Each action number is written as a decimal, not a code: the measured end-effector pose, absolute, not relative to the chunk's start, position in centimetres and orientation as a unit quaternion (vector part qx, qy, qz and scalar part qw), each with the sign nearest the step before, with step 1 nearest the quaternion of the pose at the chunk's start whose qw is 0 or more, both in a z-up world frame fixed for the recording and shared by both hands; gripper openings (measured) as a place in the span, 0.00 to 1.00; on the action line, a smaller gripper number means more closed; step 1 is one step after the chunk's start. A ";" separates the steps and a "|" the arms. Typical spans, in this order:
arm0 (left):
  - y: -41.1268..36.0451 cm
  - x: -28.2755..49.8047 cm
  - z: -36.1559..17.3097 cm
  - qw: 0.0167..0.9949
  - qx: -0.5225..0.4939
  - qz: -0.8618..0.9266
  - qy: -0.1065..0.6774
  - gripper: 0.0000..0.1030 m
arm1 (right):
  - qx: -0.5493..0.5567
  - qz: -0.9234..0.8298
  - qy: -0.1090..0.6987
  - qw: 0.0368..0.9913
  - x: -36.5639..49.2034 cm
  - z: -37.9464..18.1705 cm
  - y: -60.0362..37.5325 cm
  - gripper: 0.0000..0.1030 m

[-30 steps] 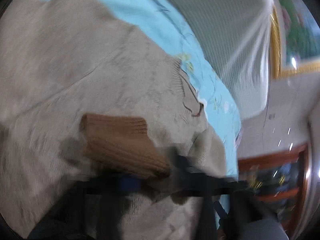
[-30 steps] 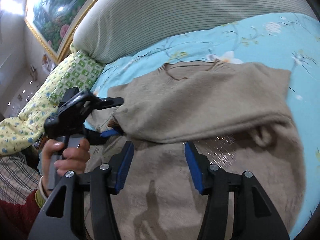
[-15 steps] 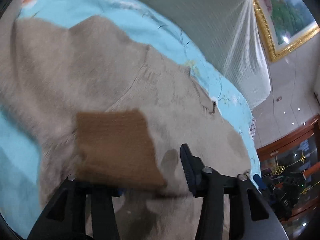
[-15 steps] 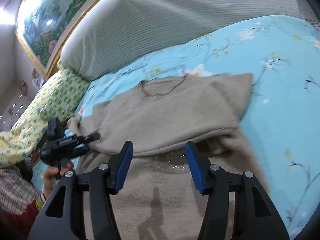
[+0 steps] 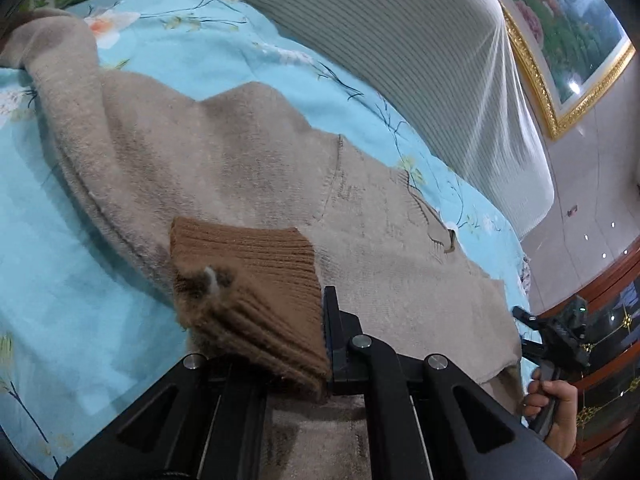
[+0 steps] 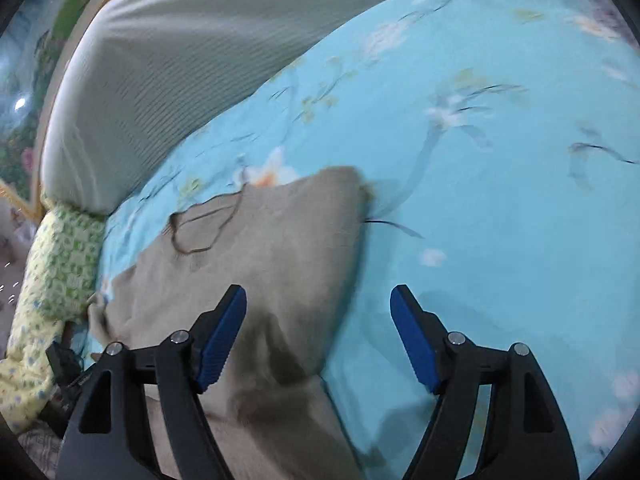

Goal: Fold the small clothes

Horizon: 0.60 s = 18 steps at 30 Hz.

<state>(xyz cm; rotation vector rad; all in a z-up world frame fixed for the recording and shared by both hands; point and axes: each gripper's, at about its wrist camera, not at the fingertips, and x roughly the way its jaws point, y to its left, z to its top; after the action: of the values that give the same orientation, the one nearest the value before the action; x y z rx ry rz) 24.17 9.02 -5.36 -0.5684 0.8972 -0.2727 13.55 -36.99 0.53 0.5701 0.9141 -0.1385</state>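
Observation:
A beige knit sweater [image 5: 256, 168] lies on the blue floral bedsheet [image 5: 60, 264]; its brown-trimmed neckline [image 6: 200, 228] shows in the right wrist view. My left gripper [image 5: 256, 320] is shut on the sweater's brown ribbed cuff [image 5: 248, 280], holding the sleeve end over the sweater's body. My right gripper [image 6: 318, 320] is open and empty, held above the sweater's right edge [image 6: 344, 248], its left finger over the cloth and its right finger over bare sheet. The right gripper also shows far right in the left wrist view [image 5: 556, 340], with the hand holding it.
A grey striped headboard cushion [image 5: 420, 60] runs along the far side of the bed. A green and yellow patterned pillow [image 6: 60, 264] lies at the left. A gold-framed painting [image 5: 560, 40] hangs behind. A wooden cabinet [image 5: 600, 360] stands at the right.
My left gripper has closed on the brown cuff and drawn back, lifting it. My right gripper has swung right, off the sweater's middle to its right edge.

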 end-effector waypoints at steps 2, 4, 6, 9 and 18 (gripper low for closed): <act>9.4 23.9 -5.3 0.852 -0.274 -0.129 0.427 0.05 | 0.263 -0.064 0.450 0.851 14.7 -0.6 -36.7 0.73; 9.8 23.1 -4.7 0.853 -0.262 -0.134 0.430 0.05 | 0.257 -0.051 0.450 0.854 15.3 -0.9 -36.7 0.07; 8.8 22.9 -4.0 0.855 -0.249 -0.149 0.430 0.05 | 0.255 -0.039 0.447 0.857 15.7 0.0 -37.2 0.09; 6.0 23.0 -2.2 0.861 -0.220 -0.187 0.418 0.05 | 0.164 -0.060 0.416 0.892 16.3 4.4 -37.6 0.07; 4.8 23.7 -4.3 0.860 -0.166 -0.174 0.450 0.08 | 0.035 -0.092 0.465 0.880 18.1 1.2 -37.8 0.08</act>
<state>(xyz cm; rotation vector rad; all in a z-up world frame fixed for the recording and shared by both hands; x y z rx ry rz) 23.75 4.85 -4.30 -0.3484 0.9439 -0.3660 18.07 -37.80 1.24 0.0733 0.9688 -0.1908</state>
